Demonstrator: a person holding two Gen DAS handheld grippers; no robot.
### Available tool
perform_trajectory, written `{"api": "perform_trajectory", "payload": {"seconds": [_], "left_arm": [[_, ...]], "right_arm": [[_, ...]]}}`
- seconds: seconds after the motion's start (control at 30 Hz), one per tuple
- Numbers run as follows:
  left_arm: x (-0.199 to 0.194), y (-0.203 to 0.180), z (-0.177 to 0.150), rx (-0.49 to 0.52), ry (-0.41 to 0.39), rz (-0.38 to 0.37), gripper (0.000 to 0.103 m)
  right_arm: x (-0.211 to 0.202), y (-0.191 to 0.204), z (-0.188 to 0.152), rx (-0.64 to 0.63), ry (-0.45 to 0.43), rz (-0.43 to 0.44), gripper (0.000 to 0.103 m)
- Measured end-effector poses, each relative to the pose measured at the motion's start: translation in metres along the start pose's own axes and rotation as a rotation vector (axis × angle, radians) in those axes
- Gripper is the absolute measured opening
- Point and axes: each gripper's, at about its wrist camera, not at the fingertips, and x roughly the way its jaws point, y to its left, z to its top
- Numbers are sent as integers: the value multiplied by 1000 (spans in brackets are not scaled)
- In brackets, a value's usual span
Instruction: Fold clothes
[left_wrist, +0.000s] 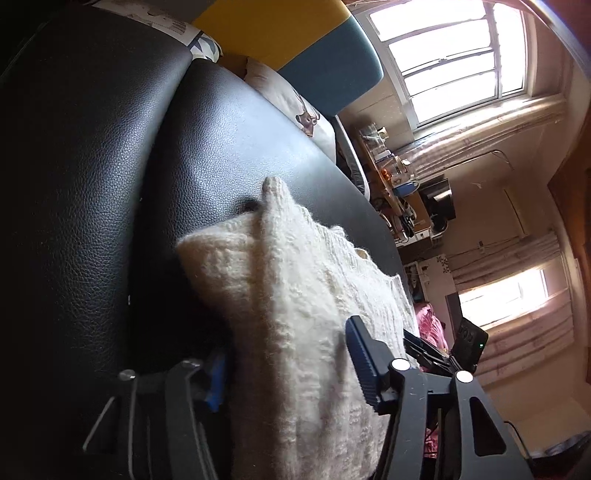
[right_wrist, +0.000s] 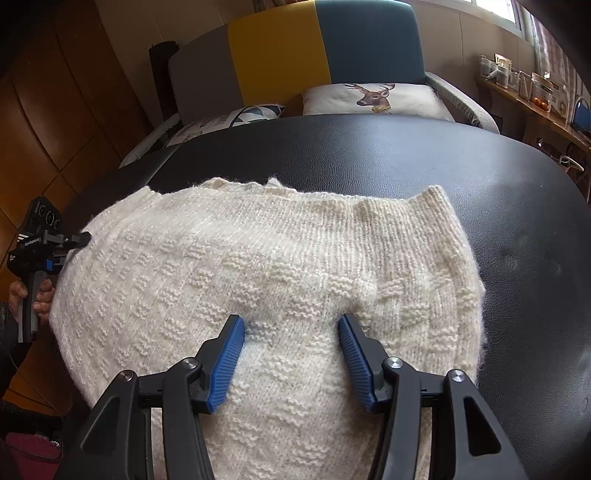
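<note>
Broadly, the black leather surface (right_wrist: 406, 155) carries the cream knit sweater (right_wrist: 258, 258), spread under and ahead of the right hand-held gripper (right_wrist: 291, 339), whose jaws stand spread, empty. The left hand-held gripper (left_wrist: 284, 373) straddles the sweater's edge, seemingly unclosed. Folding looks underway; next, pinch an edge and carry it across.

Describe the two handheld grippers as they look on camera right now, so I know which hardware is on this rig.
Both are black plastic linkage grippers with silver pivot screws. The right gripper has ribbed blue finger pads. The left gripper, seen from the right wrist, has a grey pistol handle, a blue accent, small white lettering and a black camera block; thin wires run beside its linkage.
</note>
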Motion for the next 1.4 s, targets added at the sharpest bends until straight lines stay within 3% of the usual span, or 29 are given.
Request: {"api": "perform_trajectory", "payload": {"seconds": [0.17,0.27,0.37,0.47,0.63,0.73,1.13,1.4], "left_arm": [[-1,-2,-2,18,-15,57,27],[2,-6,4,24,-16,104,27],[3,-10,13,36,-19,148,26],[2,-13,22,46,-24,180,24],[-17,-31,30,68,-75,127,22],[-26,-45,29,85,-90,94,22],[-42,-92,20,-81,-238,-198,19],[-25,-158,24,-80,-273,-257,18]], "right_arm": [[-1,4,-3,15,1,-2,55],[-4,5,6,-38,59,15,55],[-21,2,13,-104,46,33,55],[-28,4,15,-211,90,35,55],[-12,6,4,-370,243,24,55],[-6,1,2,-377,270,47,55],[-4,-3,-7,-258,231,60,59],[-2,4,-8,-205,170,85,60]]}}
